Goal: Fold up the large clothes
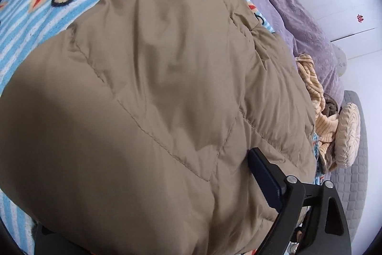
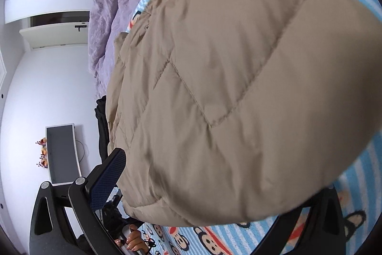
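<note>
Tan quilted jacket (image 1: 155, 92) fills both views, draped across each gripper and lying over the striped monkey blanket (image 1: 35, 23) on the bed. On the left gripper (image 1: 167, 219) and the right gripper (image 2: 214, 195) one finger shows beside the fabric and the other is buried, so each seems clamped on the jacket, though I cannot tell for certain. Slippery padded cloth could slide free if either grip is shallow, spoiling the fold.

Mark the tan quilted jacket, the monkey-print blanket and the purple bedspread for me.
tan quilted jacket (image 1: 167, 87), left wrist view, on its stitched panel.
monkey-print blanket (image 1: 47, 4), left wrist view, on a striped patch near a monkey face.
purple bedspread (image 2: 102, 16), right wrist view, on its textured surface.
</note>
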`<state>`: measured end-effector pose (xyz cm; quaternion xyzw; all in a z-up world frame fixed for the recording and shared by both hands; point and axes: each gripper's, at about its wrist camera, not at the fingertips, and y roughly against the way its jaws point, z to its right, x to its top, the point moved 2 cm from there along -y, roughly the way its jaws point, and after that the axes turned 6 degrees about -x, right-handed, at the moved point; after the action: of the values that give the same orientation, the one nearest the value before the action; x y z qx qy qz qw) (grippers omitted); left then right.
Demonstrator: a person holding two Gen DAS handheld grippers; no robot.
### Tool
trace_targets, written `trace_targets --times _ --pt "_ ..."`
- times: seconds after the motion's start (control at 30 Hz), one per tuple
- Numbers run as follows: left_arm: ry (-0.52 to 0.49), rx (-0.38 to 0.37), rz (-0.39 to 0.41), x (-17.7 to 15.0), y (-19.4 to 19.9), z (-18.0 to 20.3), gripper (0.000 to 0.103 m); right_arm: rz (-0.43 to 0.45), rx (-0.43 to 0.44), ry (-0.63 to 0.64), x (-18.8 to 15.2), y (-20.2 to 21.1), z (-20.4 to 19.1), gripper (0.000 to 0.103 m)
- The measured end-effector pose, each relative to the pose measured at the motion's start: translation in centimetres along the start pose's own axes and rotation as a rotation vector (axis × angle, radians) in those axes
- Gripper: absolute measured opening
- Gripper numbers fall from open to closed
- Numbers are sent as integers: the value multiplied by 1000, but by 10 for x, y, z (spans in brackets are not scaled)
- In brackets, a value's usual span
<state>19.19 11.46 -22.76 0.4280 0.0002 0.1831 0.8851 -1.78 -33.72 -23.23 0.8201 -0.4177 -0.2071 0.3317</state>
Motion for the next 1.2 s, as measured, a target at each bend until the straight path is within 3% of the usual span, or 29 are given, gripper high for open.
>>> trace_targets --times 0.1,0.23,0.27,0.3,0.4,0.5,0.83,1.2 --pt "-15 -18 13 4 4 1 47 -9 11 -27 3 -10 4 103" --pt "-99 1 43 2 20 10 29 1 10 -55 4 -10 4 102" --pt "-132 11 49 1 23 16 26 4 0 -65 4 -9 5 93" --pt "-168 22 55 -1 26 21 24 7 -10 -78 4 -8 6 69" --pt "-258 31 59 -4 37 32 22 20 12 -68 2 -3 1 38" --pt "-305 12 47 -4 48 36 22 53 -3 -13 -4 7 -10 29" --pt "-369 -31 -6 -28 83 23 22 87 -44 20 -39 29 -20 26" --pt "-352 29 -41 -117 126 -12 22 16 -75 26 -74 48 -1 26"
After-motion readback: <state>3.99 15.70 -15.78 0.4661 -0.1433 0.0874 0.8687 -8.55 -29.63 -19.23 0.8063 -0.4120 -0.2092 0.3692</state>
